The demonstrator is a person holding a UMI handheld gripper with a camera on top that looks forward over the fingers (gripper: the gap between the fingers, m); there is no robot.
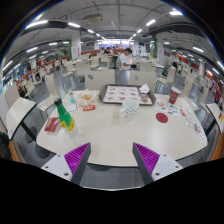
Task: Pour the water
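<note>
The counter (120, 135) was a pale, round-edged top in a big, brightly lit hall; rows of ceiling strip lights (45, 18) ran overhead, and more tables and chairs (100, 65) stretched far back behind it.

On the counter's left side stood a green bottle (64, 115), upright, its long axis vertical and its neck pointing up; a clear container (70, 98) stood just behind it toward the far edge; a red packet (52, 124) lay near the left edge beside the bottle. A clear glass cup (130, 110) stood near the counter's middle, upright with its mouth upward, well apart from the bottle. Along the far edge sat a flat tray (126, 94) with small things on it; a small plate (87, 98) lay to its left. Toward the right side were a red cup (174, 96) near the far edge and a dark red round disc (162, 117) lying flat; small oddments lay near the right edge, too small to name.

The claw (112, 157) hung level over the near edge, pointing across the counter toward the cup; its two fingers, with purple pads (76, 155), were spread wide and held nothing, with bottle and cup both well beyond them.
</note>
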